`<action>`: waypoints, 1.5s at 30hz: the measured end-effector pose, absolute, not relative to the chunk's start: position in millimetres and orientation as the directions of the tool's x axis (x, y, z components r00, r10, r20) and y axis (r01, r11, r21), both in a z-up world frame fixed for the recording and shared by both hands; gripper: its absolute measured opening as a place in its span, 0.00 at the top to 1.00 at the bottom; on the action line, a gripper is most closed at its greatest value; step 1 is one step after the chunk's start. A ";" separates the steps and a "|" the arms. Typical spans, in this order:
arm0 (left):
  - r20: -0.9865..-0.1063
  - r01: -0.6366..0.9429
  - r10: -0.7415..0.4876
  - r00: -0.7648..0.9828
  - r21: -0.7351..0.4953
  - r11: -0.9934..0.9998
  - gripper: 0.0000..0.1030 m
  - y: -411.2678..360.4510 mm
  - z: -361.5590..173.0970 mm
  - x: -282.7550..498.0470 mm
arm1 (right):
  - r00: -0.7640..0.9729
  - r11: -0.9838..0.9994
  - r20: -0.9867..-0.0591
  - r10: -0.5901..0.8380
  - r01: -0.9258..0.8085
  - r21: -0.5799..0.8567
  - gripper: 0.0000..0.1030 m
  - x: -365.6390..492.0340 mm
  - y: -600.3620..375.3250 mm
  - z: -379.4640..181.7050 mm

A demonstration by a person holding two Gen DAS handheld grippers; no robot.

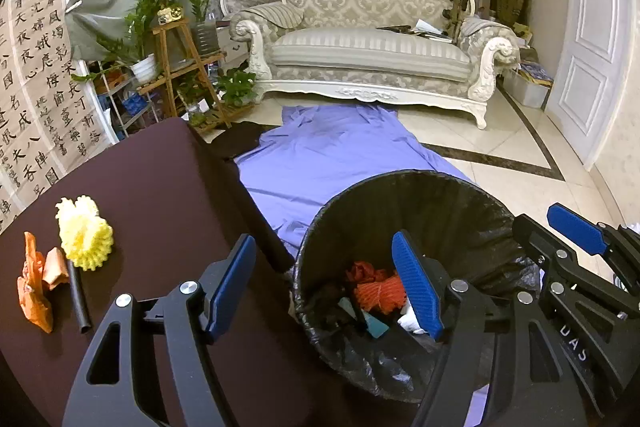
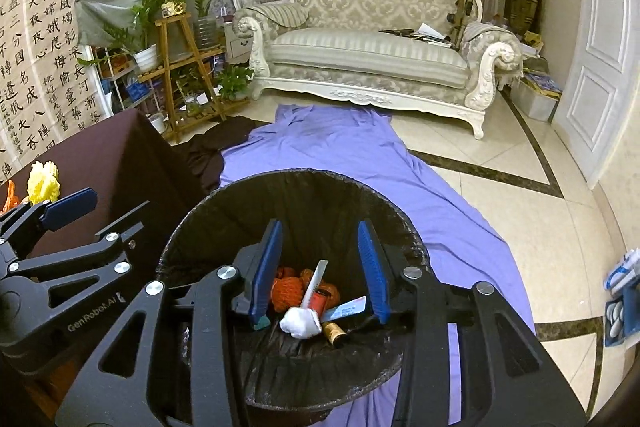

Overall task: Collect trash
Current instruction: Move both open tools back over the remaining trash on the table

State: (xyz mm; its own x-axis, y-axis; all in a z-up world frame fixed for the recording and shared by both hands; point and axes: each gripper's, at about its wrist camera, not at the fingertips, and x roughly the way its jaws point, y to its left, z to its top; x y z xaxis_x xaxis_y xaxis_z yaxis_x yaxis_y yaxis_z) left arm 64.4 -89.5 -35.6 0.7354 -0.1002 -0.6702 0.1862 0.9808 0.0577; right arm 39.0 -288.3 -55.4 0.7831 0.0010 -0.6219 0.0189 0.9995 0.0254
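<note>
Both grippers are held over a black-lined trash bin (image 2: 224, 211) that stands on a purple sheet (image 2: 340, 151) spread on the tiled floor, just beside a table draped in a dark brown cloth (image 1: 160, 195).

The left gripper (image 1: 332, 287) is seen with its blue pads (image 1: 416, 287) spread wide and nothing between them; one pad hangs over the table edge, the other over the bin's mouth. The right gripper (image 2: 320, 267) is parted more narrowly above the bin, and no item is pressed by its pads either (the white wad and the pale strip seen between them appear to lie lower, inside the bin).

A good share of the job can be judged as done. Already in the bin are orange netting (image 2: 290, 287), a crumpled white wad (image 2: 300, 323), a pale flat strip (image 2: 316, 279), a small brown cylinder (image 2: 334, 333), a blue-and-white wrapper (image 2: 346, 307) and a teal piece (image 1: 376, 327).

Still to be collected on the table, well apart from the bin, are a yellow foam fruit net (image 1: 84, 231), an orange wrapper (image 1: 34, 287), a small tan scrap (image 1: 56, 267) and a black tube (image 1: 78, 299), all lying close together. With both grippers empty, a reach back to the table would be expected next, most likely by the left one, which is nearer to that cluster.
</note>
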 end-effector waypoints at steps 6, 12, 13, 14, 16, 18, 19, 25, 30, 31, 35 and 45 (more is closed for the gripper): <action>-0.665 0.155 -0.077 0.743 0.058 0.986 0.31 -74.3 -29.9 58.3 | 0.786 1.000 -0.618 0.010 0.004 0.021 0.55 33.4 -279.7 -51.4; -0.653 0.128 -0.058 0.755 0.061 0.990 0.31 -60.8 -22.8 52.8 | 0.791 1.000 -0.611 0.020 -0.010 0.020 0.53 28.5 -266.8 -45.5; -0.649 0.122 -0.053 0.759 0.061 0.991 0.31 -58.1 -21.6 50.8 | 0.791 1.000 -0.611 0.023 -0.014 0.020 0.52 28.3 -265.2 -44.5; -0.647 0.116 -0.050 0.761 0.061 0.991 0.31 -56.4 -21.3 48.2 | 0.792 1.000 -0.610 0.026 -0.018 0.019 0.51 27.1 -262.4 -43.9; -0.645 0.104 -0.043 0.763 0.057 0.993 0.31 -50.9 -19.6 45.2 | 0.793 0.999 -0.608 0.034 -0.030 0.017 0.48 25.5 -256.3 -42.8; -0.645 0.084 -0.029 0.763 0.055 0.995 0.31 -39.7 -18.3 41.8 | 0.792 0.999 -0.609 0.045 -0.045 0.016 0.48 24.8 -250.5 -42.1; -0.646 0.074 -0.021 0.763 0.055 0.996 0.31 -34.7 -18.5 40.0 | 0.790 0.998 -0.610 0.055 -0.057 0.016 0.48 24.6 -244.6 -42.1; -0.648 -0.015 0.051 0.760 0.060 0.998 0.30 5.1 -20.4 28.5 | 0.777 0.991 -0.619 0.115 -0.133 0.018 0.48 24.0 -210.6 -42.7; -0.653 -0.109 0.126 0.747 0.067 0.992 0.30 43.6 -22.7 21.0 | 0.760 0.976 -0.626 0.176 -0.215 0.012 0.48 22.4 -173.0 -43.8; -0.655 -0.132 0.144 0.742 0.068 0.989 0.30 52.4 -24.0 19.4 | 0.756 0.973 -0.628 0.186 -0.230 0.012 0.48 22.5 -166.4 -43.7; -0.661 -0.209 0.208 0.721 0.079 0.975 0.29 83.9 -26.9 15.7 | 0.732 0.955 -0.639 0.235 -0.298 0.010 0.48 22.0 -135.8 -45.5; -0.683 -0.295 0.260 0.682 0.069 0.953 0.29 132.6 -33.2 27.3 | 0.685 0.919 -0.662 0.306 -0.394 0.018 0.48 25.3 -89.0 -46.8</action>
